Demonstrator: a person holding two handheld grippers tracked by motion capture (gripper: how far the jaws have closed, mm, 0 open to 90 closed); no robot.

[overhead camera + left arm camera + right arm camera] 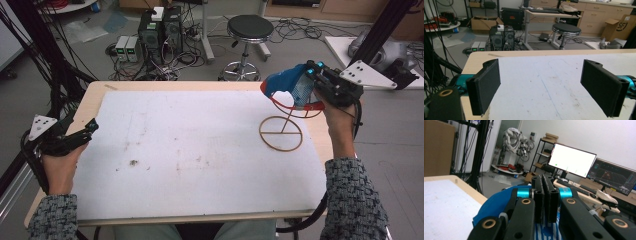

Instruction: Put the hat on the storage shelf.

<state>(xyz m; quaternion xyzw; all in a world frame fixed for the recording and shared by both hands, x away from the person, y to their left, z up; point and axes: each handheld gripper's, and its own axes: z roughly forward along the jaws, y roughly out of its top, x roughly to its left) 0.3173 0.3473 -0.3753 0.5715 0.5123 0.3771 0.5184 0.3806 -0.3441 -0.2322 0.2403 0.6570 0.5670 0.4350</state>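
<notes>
Blue fabric cap (282, 82) is clenched in the right claw (311, 80), lifted at two o'clock — wooden ring stand (281, 133) waits below; left claw (90, 127) released, idle at nine o'clock.

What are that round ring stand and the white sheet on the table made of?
The ring stand looks like thin wood or bamboo: tan, matte, with slim spokes, though painted wire is possible. The white sheet seems to be foam board or paper: dull, flat, stained and scuffed, lying on a pale wooden table.
</notes>
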